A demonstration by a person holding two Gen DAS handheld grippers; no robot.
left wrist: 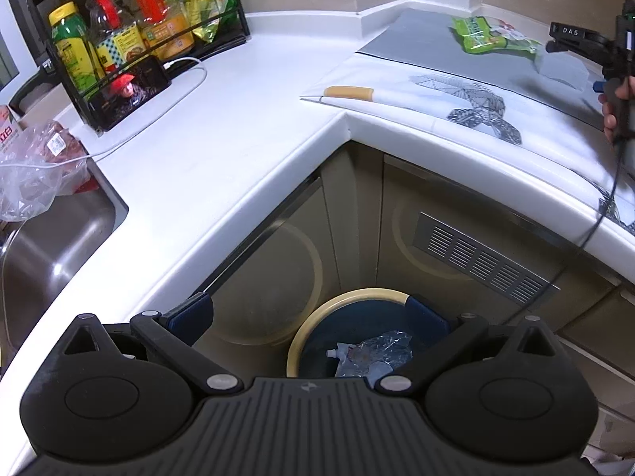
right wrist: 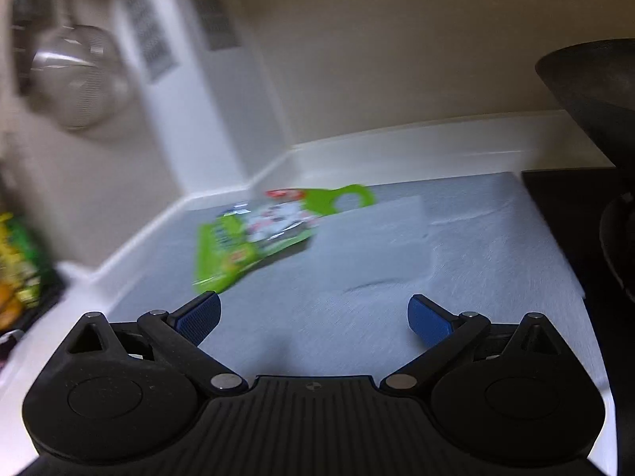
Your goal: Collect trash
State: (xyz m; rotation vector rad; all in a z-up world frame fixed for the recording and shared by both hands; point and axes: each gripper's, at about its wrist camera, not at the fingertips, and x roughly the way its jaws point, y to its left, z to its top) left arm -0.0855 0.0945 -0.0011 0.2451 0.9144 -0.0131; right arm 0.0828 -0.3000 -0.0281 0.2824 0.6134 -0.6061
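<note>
Green and crinkled, the snack wrapper (right wrist: pixel 274 234) lay flat on the grey mat (right wrist: pixel 456 246) near the back corner of the worktop (left wrist: pixel 238 139), well apart from anything else on that surface. I judged it the next piece of trash to collect.

My right gripper (right wrist: pixel 313 315) pointed towards it with both blue pads spread wide and nothing between them; the wrapper sat ahead and slightly to the left of the jaws, not yet reached. That view was smeared by motion, so finer detail of the wrapper's print could not be read. From the left wrist view, the same gripper (left wrist: pixel 571 41) appeared at the far right, held by a hand (left wrist: pixel 617 99) above the mat, close to the wrapper (left wrist: pixel 492 33).

My left gripper (left wrist: pixel 313 315) hung over the bin (left wrist: pixel 349 297) on the floor in the cabinet corner, jaws wide apart and empty. Clear plastic litter (left wrist: pixel 377 353) already rested inside the bin (a spouted pouch among it, as far as I could tell). I judged that the left gripper stood there because the bin was the drop point.

Noted but untouched: a tan-handled utensil (left wrist: pixel 349 92) on the printed cloth (left wrist: pixel 476 99), and a crumpled plastic bag (left wrist: pixel 31 174) at the sink (left wrist: pixel 59 246) edge. Whether these counted as trash I could not determine.
</note>
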